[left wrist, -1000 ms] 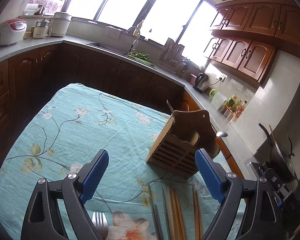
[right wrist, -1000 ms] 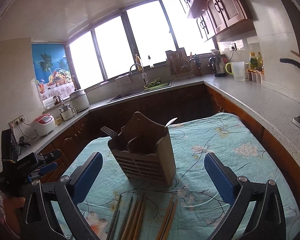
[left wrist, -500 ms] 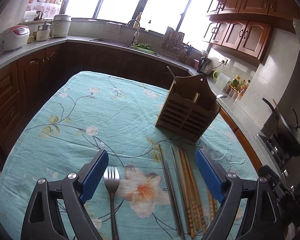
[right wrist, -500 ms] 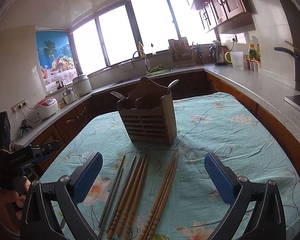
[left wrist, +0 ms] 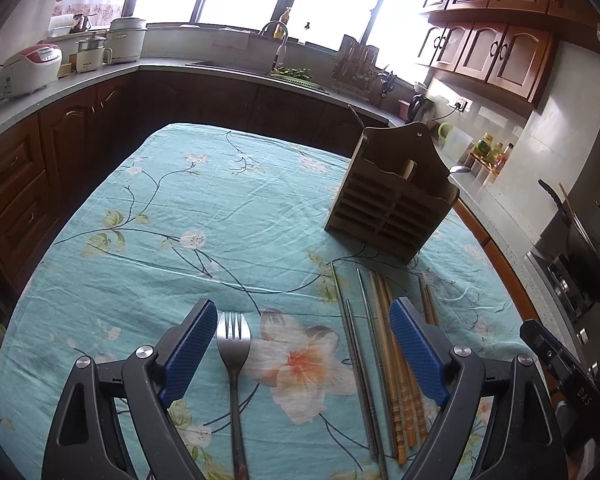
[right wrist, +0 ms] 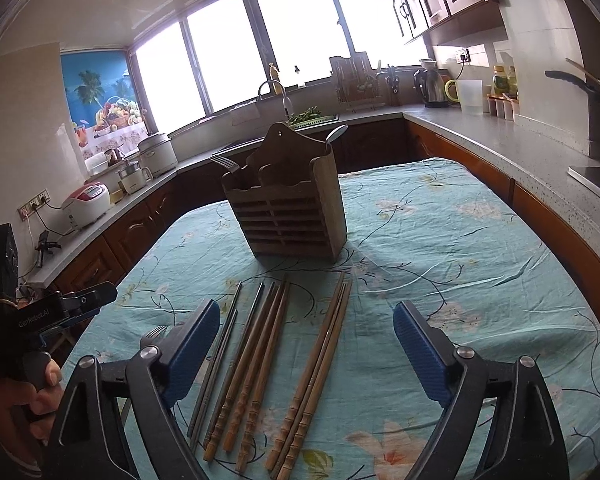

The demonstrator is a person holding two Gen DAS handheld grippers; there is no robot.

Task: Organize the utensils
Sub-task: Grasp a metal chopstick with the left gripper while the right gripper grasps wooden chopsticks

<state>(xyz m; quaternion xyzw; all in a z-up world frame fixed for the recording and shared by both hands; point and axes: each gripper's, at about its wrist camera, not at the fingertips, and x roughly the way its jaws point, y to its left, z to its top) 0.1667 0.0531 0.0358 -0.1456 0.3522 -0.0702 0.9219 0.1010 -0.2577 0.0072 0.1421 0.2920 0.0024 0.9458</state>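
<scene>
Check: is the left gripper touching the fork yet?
Apart. The left wrist view shows tablecloth between the fork and both pads of the open left gripper.

You are standing in a home kitchen: a grey worktop point(right wrist: 500, 136) runs round the walls over dark wooden cabinets point(left wrist: 16, 176), with more wooden cupboards point(left wrist: 496, 56) hung above and a wide bank of windows point(right wrist: 236, 64) behind the sink tap point(right wrist: 276, 96). Along that counter you can see a rice cooker point(left wrist: 32, 68), an electric kettle point(right wrist: 432, 86), bottles of seasoning point(right wrist: 504, 80) and a dish rack point(right wrist: 356, 80), and a pot point(left wrist: 584, 256) sits on the hob at your right. In the middle, a table under a teal flowered cloth point(left wrist: 204, 216) carries a wooden cutlery holder point(right wrist: 288, 208), chopsticks point(right wrist: 260, 356) and a fork point(left wrist: 234, 356).
</scene>
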